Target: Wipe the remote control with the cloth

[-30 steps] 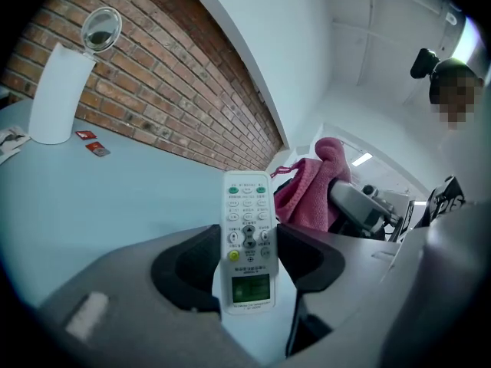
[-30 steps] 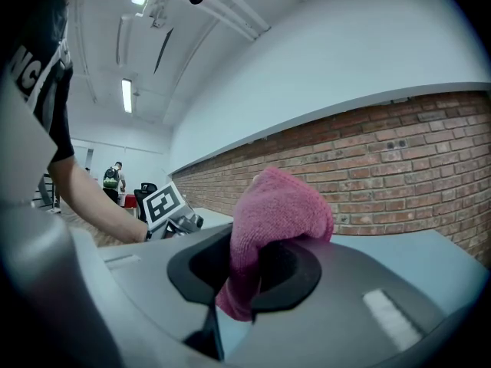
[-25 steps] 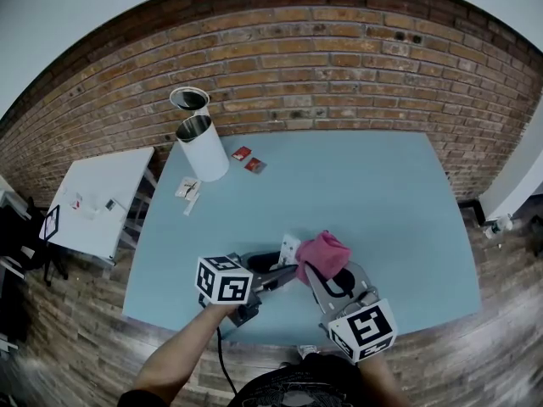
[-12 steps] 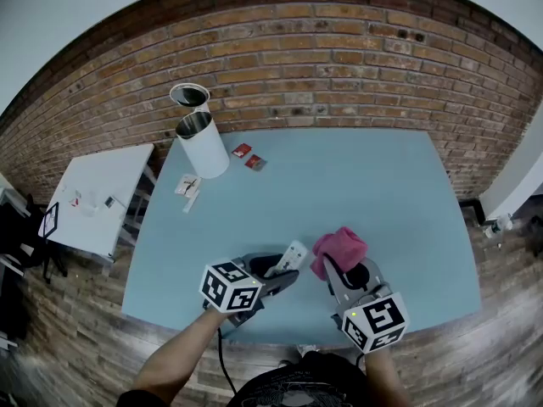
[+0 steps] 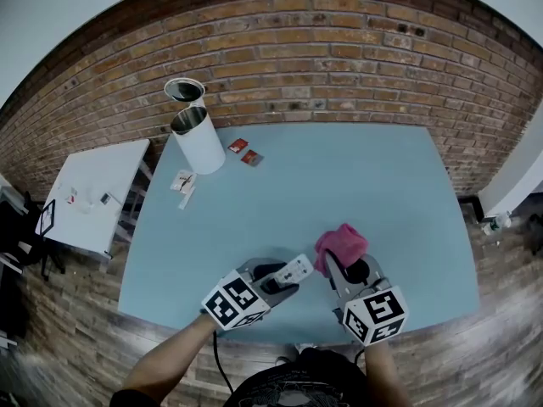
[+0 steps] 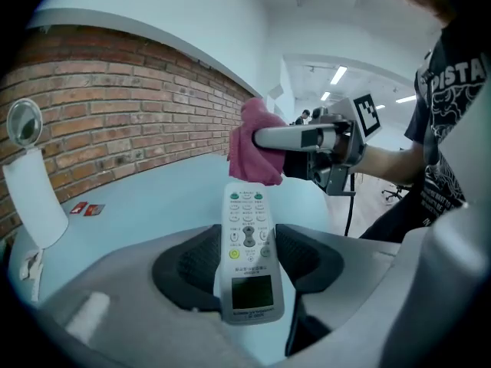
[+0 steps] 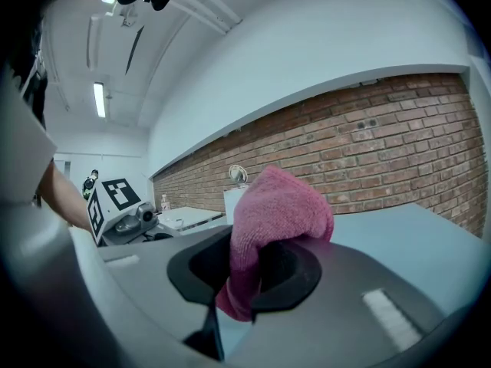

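Observation:
The white remote control (image 5: 293, 270) sits between the jaws of my left gripper (image 5: 285, 278), which is shut on its sides, button side up. In the left gripper view the remote (image 6: 247, 245) points away, its small screen nearest the camera. My right gripper (image 5: 344, 266) is shut on a pink cloth (image 5: 341, 243), bunched above its jaws (image 7: 276, 209). The cloth hangs just right of the remote's far end, a small gap apart. Both grippers hover over the near part of the blue table (image 5: 339, 176).
A white cylinder can (image 5: 197, 140) with its lid stands at the table's far left corner. Two red packets (image 5: 245, 153) and small white scraps (image 5: 183, 185) lie near it. A white side table (image 5: 92, 195) stands to the left. A brick wall runs behind.
Both grippers have come nearer the table's front edge. The left gripper has rolled, bringing the remote's face up. The cloth, earlier against the remote, now sits slightly to its right.

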